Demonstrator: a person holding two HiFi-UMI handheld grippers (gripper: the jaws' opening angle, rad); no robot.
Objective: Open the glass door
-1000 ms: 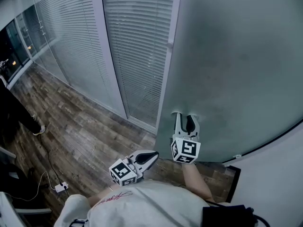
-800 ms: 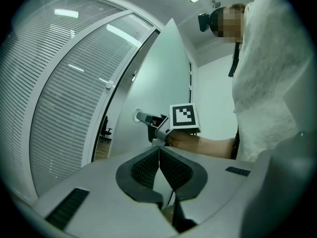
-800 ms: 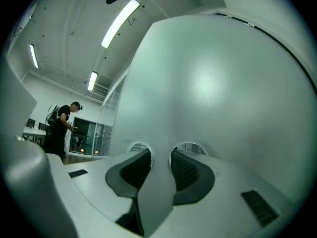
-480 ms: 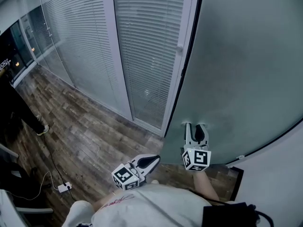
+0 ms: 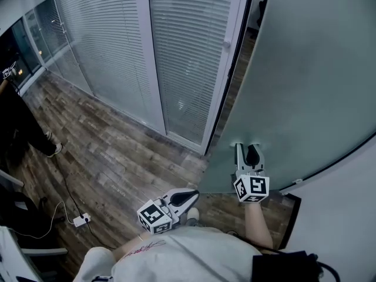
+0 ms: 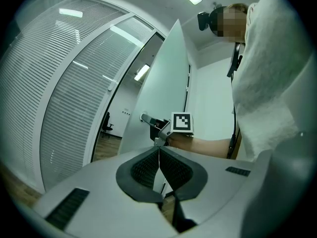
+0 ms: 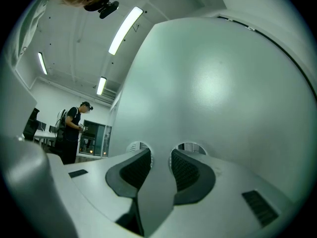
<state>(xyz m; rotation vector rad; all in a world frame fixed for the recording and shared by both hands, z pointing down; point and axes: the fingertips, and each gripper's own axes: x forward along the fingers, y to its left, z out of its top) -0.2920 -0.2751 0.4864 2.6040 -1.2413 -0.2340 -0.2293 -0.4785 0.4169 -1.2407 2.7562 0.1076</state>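
Glass door (image 5: 305, 69) ajar; right gripper (image 5: 247, 148) seemingly clamps handle (image 6: 146, 118); shirt script (image 5: 143, 248) illegible.

Underfoot, dark wood-plank floor (image 5: 111, 151). At near left on it, small white power adapter (image 5: 81, 220). Far side, white slatted blinds (image 5: 188, 51) behind glazing. Left edge, person in dark clothes (image 5: 17, 122), standing.

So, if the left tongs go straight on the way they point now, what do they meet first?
Most likely the right tongs, which are closed on the door handle. Depth is hard to judge here.
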